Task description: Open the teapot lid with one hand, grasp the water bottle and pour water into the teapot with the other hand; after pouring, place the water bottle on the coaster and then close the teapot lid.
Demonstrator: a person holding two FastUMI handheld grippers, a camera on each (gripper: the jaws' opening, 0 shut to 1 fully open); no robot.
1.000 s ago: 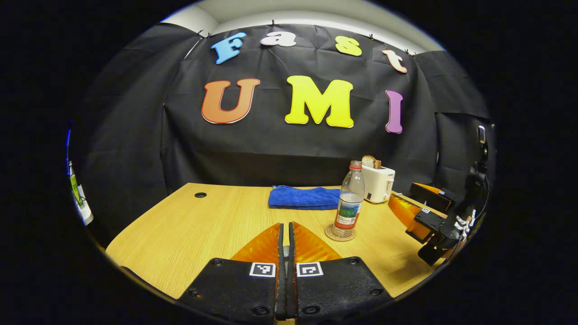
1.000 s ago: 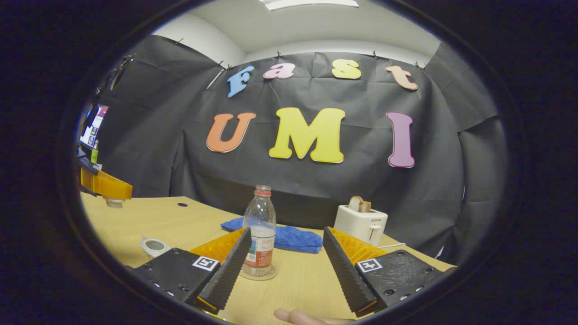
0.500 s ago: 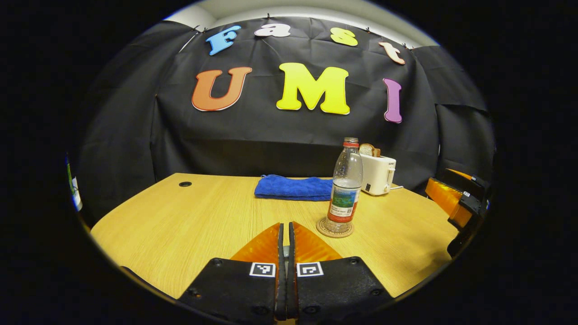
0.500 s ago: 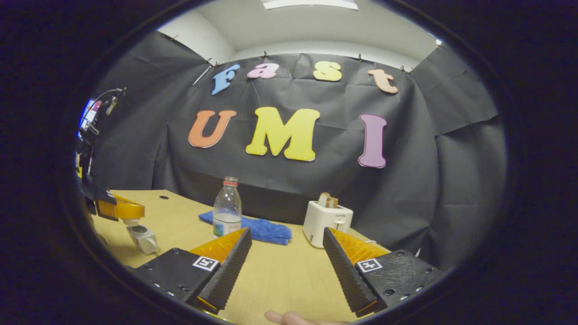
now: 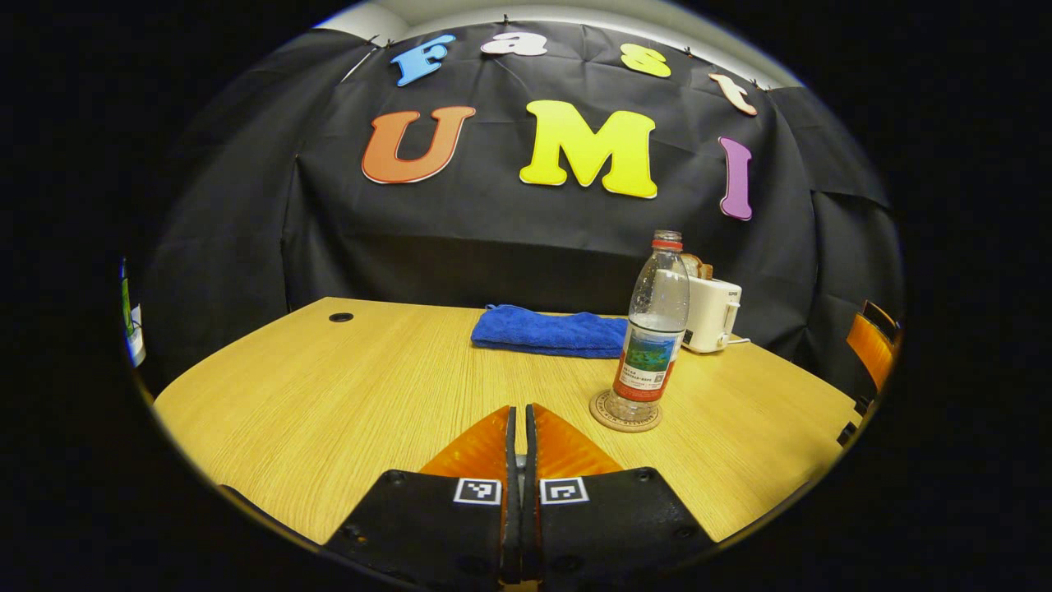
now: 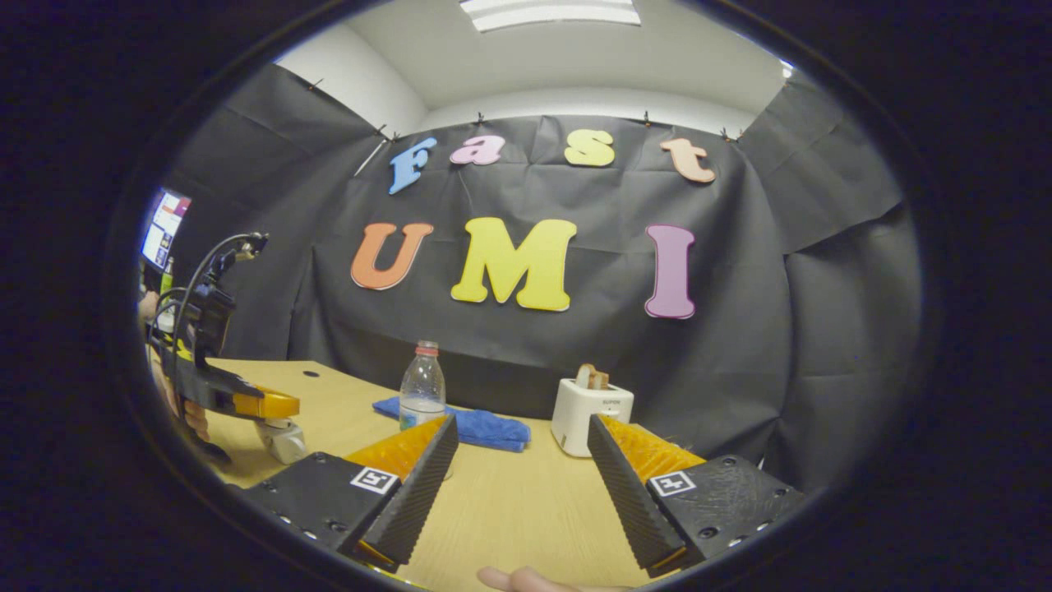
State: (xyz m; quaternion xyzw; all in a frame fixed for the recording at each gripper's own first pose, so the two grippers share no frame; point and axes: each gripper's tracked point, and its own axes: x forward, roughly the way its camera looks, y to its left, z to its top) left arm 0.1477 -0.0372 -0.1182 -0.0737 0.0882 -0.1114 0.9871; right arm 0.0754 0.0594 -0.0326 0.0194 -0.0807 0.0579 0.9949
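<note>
A clear water bottle [image 5: 653,329] with a red cap stands upright on a round coaster [image 5: 625,413] on the wooden table [image 5: 345,403]. My left gripper [image 5: 516,421] is shut, fingers pressed together. In the right gripper view the left gripper [image 6: 267,404] hovers right over the small white teapot [image 6: 285,444], with the white lid [image 6: 278,425] under its fingertips, down at the pot's mouth. My right gripper [image 6: 522,432] is open and holds nothing, well back from the bottle [image 6: 422,385]. The right gripper [image 5: 873,345] also peeks in at the far right of the left gripper view.
A folded blue towel [image 5: 551,330] lies at the table's back. A white toaster [image 5: 713,312] with bread in it stands behind the bottle. A cable hole [image 5: 340,316] sits at the back left. A hand [image 6: 191,418] grips the left gripper.
My right gripper has pulled back and to the right, away from the bottle on its coaster. The left gripper has come down with the lid onto the teapot.
</note>
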